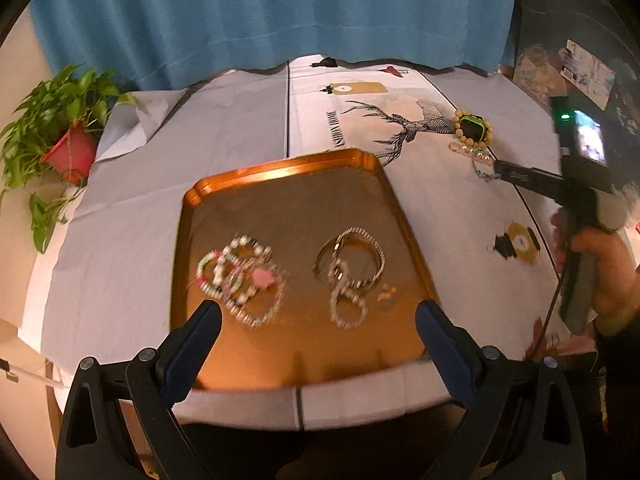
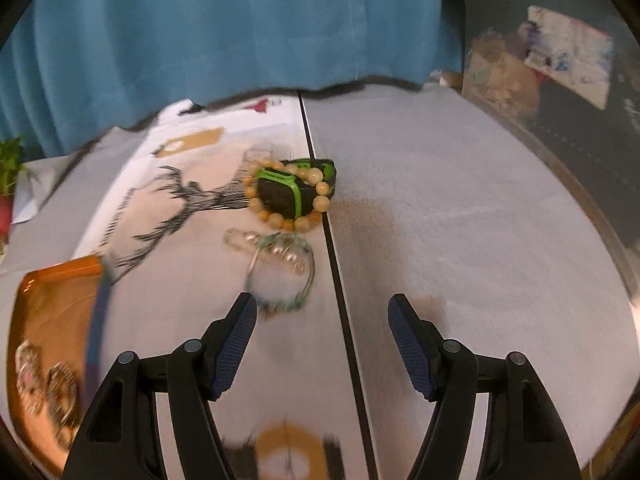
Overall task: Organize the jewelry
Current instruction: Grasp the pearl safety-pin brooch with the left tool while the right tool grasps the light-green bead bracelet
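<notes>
1. Jaws on both tools stand wide apart and hold nothing: the left gripper (image 1: 318, 314) hangs over the near edge of the tray (image 1: 280, 168), and the right gripper (image 2: 322, 316) hangs over the table (image 2: 460, 220) at lower centre of its view.
2. Several pieces already lie in the tray: a cluster of beaded bracelets (image 1: 242, 280) at centre left of the left view and a group of metal bangles (image 1: 350, 268) to its right.
3. Three pieces remain out on the table: a chain bracelet (image 2: 280, 272) just ahead of the right gripper's left finger, and beyond it a green and black watch (image 2: 294, 190) that lies inside a ring of tan beads (image 2: 288, 196).
4. The step in hand seems to be fetching the next loose piece, most likely the chain bracelet, as it lies nearest.
5. That next move calls for shifting the right gripper a little to the left and forward, lowering it so the fingers straddle the thin chain, then closing low against the table. The chain is slack and may slip or trail, so a bunched part looks like the safer place to pinch.
6. Both views are blurred, so fine details of the chain cannot be made out.
</notes>
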Motion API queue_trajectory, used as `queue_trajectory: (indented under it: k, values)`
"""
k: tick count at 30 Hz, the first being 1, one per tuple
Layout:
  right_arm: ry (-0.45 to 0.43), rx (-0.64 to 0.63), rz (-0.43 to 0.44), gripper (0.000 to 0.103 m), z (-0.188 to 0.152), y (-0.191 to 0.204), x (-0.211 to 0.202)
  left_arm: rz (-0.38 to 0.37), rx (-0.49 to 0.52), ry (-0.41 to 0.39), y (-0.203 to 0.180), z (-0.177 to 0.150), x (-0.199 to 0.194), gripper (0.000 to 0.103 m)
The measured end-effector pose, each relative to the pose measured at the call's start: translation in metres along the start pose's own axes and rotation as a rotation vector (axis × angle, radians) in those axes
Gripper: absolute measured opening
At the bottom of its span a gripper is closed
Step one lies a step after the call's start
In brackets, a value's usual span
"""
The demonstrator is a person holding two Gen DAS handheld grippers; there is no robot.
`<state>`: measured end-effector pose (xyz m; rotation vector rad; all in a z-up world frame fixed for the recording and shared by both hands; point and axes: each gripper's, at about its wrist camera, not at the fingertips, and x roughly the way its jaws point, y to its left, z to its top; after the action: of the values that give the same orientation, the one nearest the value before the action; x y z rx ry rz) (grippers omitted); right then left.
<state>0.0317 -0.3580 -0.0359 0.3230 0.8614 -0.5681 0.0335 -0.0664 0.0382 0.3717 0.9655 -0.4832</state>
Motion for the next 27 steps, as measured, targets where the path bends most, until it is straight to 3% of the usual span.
queue_trajectory:
  k: [5,11,15,18,21,27]
  values:
    - [0.026,-0.052,-0.048,0.073,0.004,-0.004,0.030,-0.010,0.026,-0.010,-0.016,0.025,0.017,0.096]
    - [0.039,-0.032,-0.078,0.075,-0.015,-0.047,0.011,-0.037,0.104,-0.054,-0.050,0.067,0.036,0.096]
    - [0.038,-0.032,-0.129,0.076,-0.031,-0.081,-0.005,-0.094,0.175,-0.065,-0.084,0.096,0.055,0.096]
    - [0.030,-0.020,-0.127,0.078,-0.040,-0.098,-0.013,-0.156,0.196,-0.043,-0.109,0.115,0.075,0.096]
    - [0.023,-0.003,-0.106,0.079,-0.044,-0.107,-0.016,-0.232,0.161,0.029,-0.135,0.137,0.105,0.096]
    - [0.001,-0.031,-0.098,0.086,-0.042,-0.107,-0.012,-0.197,0.106,0.110,-0.172,0.165,0.153,0.096]
